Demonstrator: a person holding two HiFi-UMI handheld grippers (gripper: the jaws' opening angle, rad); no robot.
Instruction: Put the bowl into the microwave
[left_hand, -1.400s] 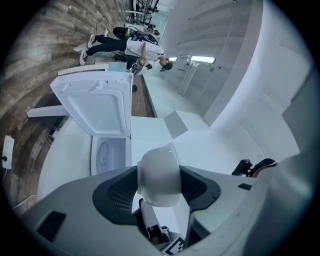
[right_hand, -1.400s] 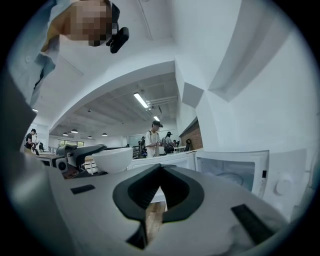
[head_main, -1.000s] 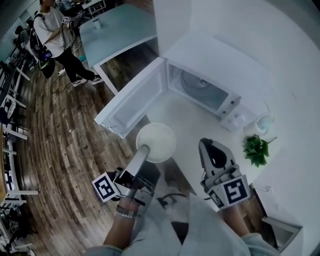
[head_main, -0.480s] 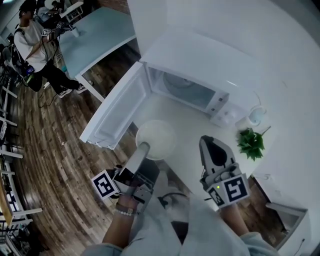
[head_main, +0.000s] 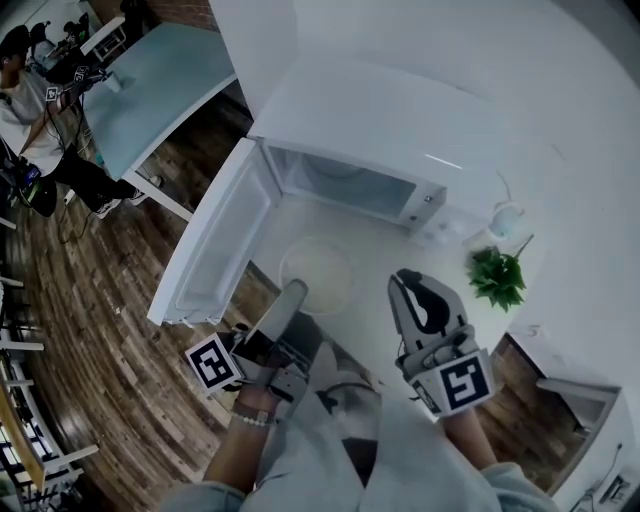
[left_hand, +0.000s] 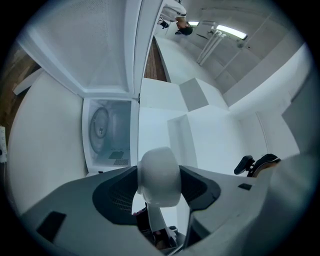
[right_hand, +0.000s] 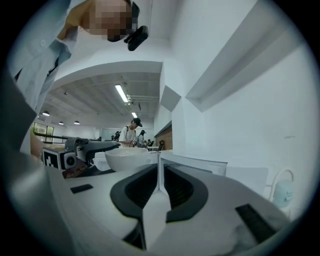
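Your left gripper (head_main: 294, 292) pinches the bowl (head_main: 316, 272), likely stiff, slick and breakable, by its near rim, while your empty right gripper (head_main: 403, 282) has jaws nearly together, just opening.

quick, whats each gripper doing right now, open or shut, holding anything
left gripper: closed on the rim of the white bowl
right gripper: empty, jaws almost together and just starting to open
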